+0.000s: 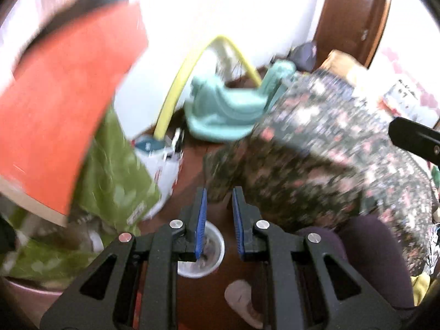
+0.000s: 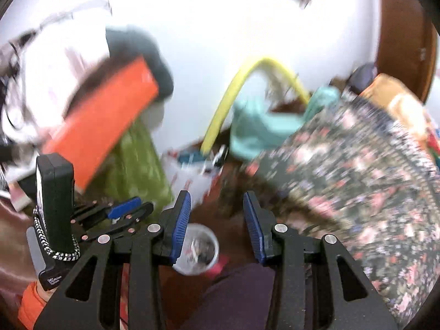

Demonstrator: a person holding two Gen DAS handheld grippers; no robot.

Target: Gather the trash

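1. Nearest the left wrist camera, the left gripper point(image 1: 218, 200) fills the bottom of the frame, its blue-padded jaws a narrow gap apart with nothing between them.
2. Just below that gap, lower centre, a white cup point(image 1: 202, 250) stands on the dark red-brown floor point(image 1: 192, 162); its contents look like scraps, too blurred to name.
3. In the right wrist view the right gripper point(image 2: 217, 206) sits at bottom centre with its jaws wider apart, also holding nothing.
4. That same cup point(image 2: 199, 250) shows between and below its pads, close to the left pad.
5. At lower left of the right wrist view, the left gripper point(image 2: 129, 209) appears from the side, beside a black block wrapped in braided cord point(image 2: 55, 203).
6. An orange box point(image 1: 63, 104) tilts across the upper left of the left wrist view, with a green bag point(image 1: 118, 176) beneath it.
7. A yellow hoop point(image 1: 178, 82) arches at upper centre over a teal plastic seat point(image 1: 228, 110).
8. Floral fabric point(image 1: 324, 159) covers the right side, with a dark purple trouser leg point(image 1: 368, 255) at lower right.
9. Both views are motion-blurred.
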